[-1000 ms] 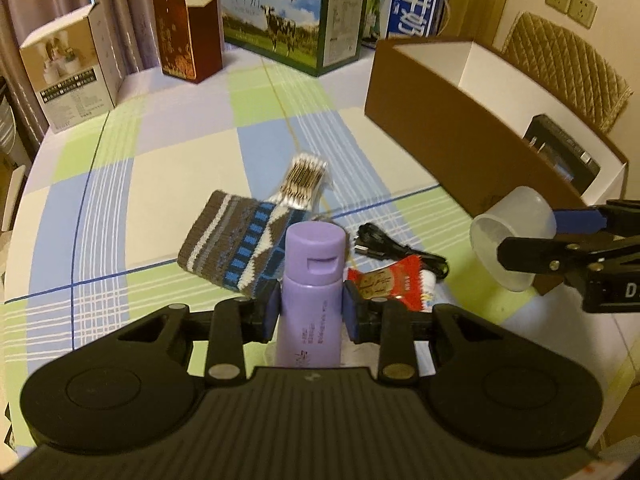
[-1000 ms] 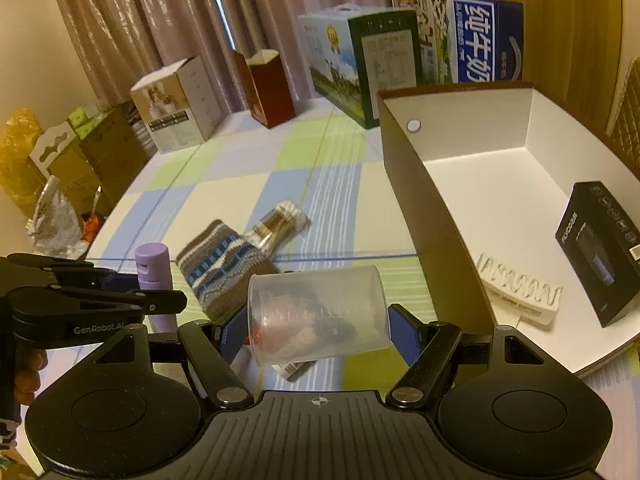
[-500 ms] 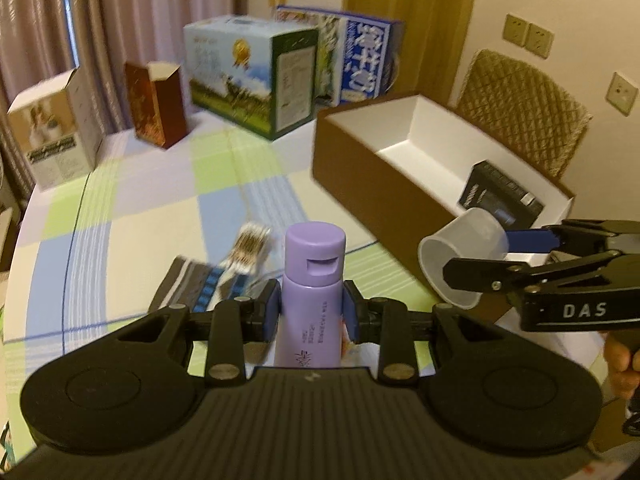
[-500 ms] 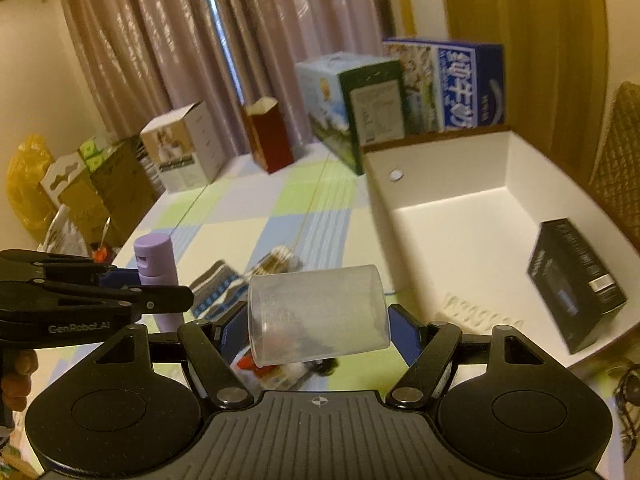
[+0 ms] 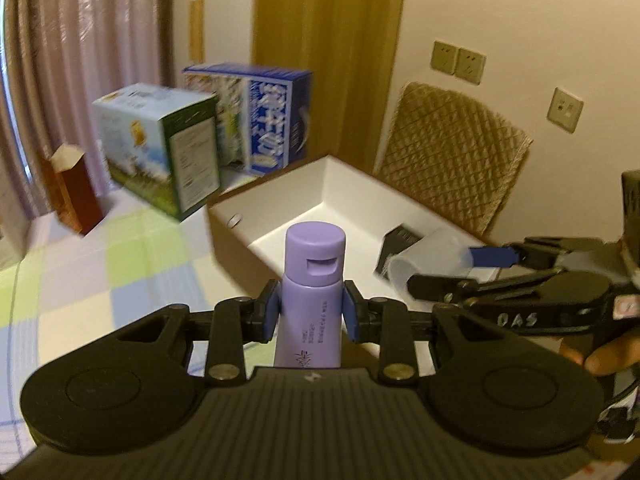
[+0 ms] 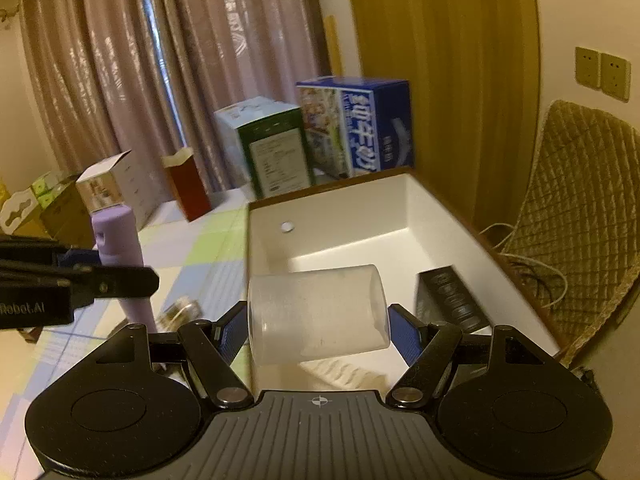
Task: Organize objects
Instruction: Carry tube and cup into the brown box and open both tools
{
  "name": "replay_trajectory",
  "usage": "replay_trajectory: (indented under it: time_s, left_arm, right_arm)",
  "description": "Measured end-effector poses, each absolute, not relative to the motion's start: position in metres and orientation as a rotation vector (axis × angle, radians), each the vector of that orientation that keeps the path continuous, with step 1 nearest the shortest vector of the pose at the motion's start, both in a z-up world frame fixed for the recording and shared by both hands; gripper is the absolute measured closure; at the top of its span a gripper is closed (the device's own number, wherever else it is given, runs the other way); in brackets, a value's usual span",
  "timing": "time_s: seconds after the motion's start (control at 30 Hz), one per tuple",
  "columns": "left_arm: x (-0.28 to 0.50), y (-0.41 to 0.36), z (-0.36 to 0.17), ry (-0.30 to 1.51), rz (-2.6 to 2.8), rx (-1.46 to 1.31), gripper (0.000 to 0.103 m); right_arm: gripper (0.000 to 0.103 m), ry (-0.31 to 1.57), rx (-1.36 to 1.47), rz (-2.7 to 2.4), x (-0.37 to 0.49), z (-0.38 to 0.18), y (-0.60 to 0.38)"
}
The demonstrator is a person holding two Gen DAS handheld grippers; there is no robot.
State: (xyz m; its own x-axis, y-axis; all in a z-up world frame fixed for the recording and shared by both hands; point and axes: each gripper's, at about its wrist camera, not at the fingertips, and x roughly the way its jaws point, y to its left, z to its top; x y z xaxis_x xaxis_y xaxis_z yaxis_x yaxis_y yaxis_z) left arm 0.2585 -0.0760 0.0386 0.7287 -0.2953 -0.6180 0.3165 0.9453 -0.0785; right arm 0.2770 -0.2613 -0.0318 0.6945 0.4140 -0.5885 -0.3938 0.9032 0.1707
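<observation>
My left gripper (image 5: 312,314) is shut on an upright purple bottle (image 5: 313,288) and holds it in the air, just left of the brown box with a white inside (image 5: 352,200). My right gripper (image 6: 318,330) is shut on a clear plastic cup (image 6: 318,314) lying sideways, held above the near part of the box (image 6: 360,216). The cup also shows in the left wrist view (image 5: 424,260), and the bottle shows in the right wrist view (image 6: 120,248). A black box (image 6: 452,296) and a white ridged piece (image 6: 340,372) lie inside the box.
Milk cartons (image 6: 356,124) (image 6: 268,144), a red-brown carton (image 6: 186,184) and a white carton (image 6: 116,184) stand at the table's far side. A cotton-swab pack (image 6: 180,310) lies on the checked cloth (image 5: 120,264). A quilted chair (image 5: 452,160) stands behind the box.
Both grippers have risen and moved toward the box with their objects still held. The table items below have dropped out of the left wrist view.
</observation>
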Motion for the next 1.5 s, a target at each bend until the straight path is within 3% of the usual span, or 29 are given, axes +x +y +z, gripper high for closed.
replay_trajectory:
  time_s: [0.37,0.83,1.27,1.5]
  left_arm:
    - [0.317,-0.126,0.038,0.678,-0.337,0.014,0.076]
    - [0.398,-0.149,-0.028,0.886,-0.248,0.063,0.075]
    - [0.429,-0.170,-0.076,1.085,-0.234,0.196,0.075]
    - [0.433,-0.165,-0.073,1.084,-0.241,0.180,0.074]
  right_arm:
    - [0.032,0.713,-0.029,0.474,0.328,-0.057,-0.281]
    - [0.032,0.817,-0.161,0.585,0.378,-0.097,-0.268]
    - [0.032,0.884,-0.256,0.643,0.395,-0.115,-0.261]
    - [0.032,0.886,-0.281,0.651,0.399,-0.119,-0.255]
